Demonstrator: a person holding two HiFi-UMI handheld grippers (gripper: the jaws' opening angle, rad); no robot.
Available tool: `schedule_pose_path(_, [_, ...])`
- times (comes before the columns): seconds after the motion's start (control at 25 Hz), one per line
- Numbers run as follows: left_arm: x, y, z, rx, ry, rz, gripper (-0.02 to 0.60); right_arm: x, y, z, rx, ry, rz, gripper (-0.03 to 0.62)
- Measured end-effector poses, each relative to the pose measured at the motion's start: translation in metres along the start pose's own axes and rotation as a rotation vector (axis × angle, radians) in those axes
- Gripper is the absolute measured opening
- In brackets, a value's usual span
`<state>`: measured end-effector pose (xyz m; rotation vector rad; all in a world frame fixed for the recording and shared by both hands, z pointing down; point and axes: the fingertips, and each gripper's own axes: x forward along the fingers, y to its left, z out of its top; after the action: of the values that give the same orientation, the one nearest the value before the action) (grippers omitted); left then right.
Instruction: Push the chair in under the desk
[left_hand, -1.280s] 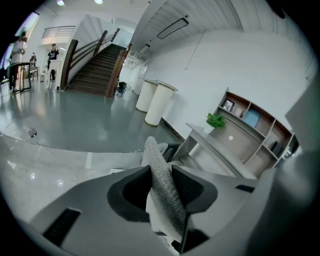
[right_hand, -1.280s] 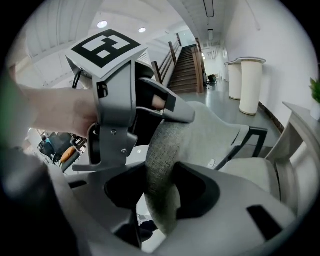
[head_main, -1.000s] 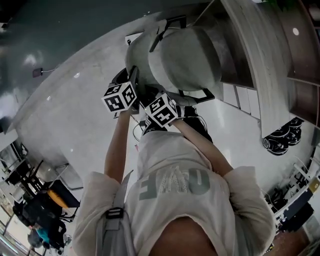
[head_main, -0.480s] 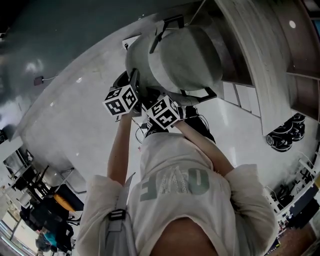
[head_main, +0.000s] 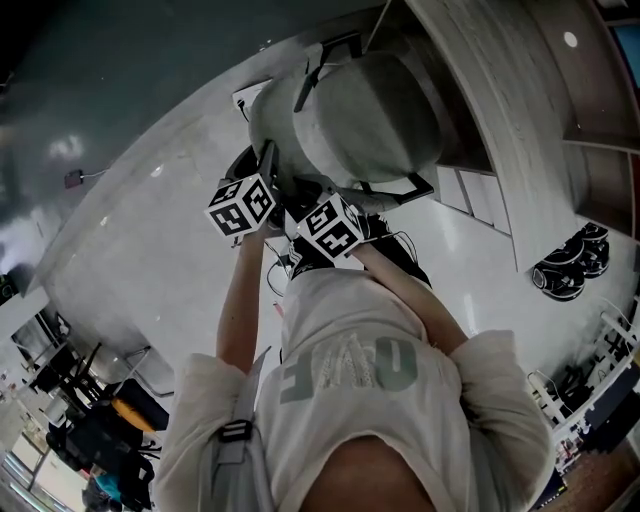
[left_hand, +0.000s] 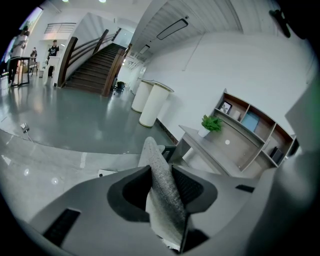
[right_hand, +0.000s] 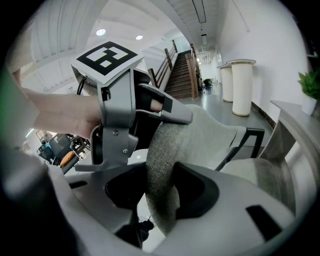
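The person stands right behind the grey upholstered chair (head_main: 355, 115), both arms stretched forward to it; the left tool (left_hand: 161, 182) is clamped on the top edge of the backrest (right_hand: 182, 132), the fabric pinched between its two dark jaws; the right tool (right_hand: 162, 191) grips that same edge just beside it, its jaws pressed against the padding on either side. From above, the two marker cubes sit close together at the near rim of the chair. The chair stands on the pale, glossy floor (head_main: 170, 230) with its seat turned towards the tabletop (head_main: 490, 110); its far side is right up at the tabletop's long near edge, and whether the seat goes beneath it I cannot tell. One black armrest (head_main: 398, 190) shows on the right side of the chair, close to the tabletop's edge. A potted plant (left_hand: 211, 123) stands at the far end of the tabletop, and a wooden wall shelf (left_hand: 252, 130) runs behind it.
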<state>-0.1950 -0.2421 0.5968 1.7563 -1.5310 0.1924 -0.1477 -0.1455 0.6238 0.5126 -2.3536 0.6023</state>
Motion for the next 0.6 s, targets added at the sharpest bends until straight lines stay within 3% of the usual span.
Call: schedule_pose_path(0.6, [0.049,-0.048,-0.001,0.03,0.035,-0.018,0.137,-0.026,-0.061,-0.009,0.014,-0.012,-0.016,0.158])
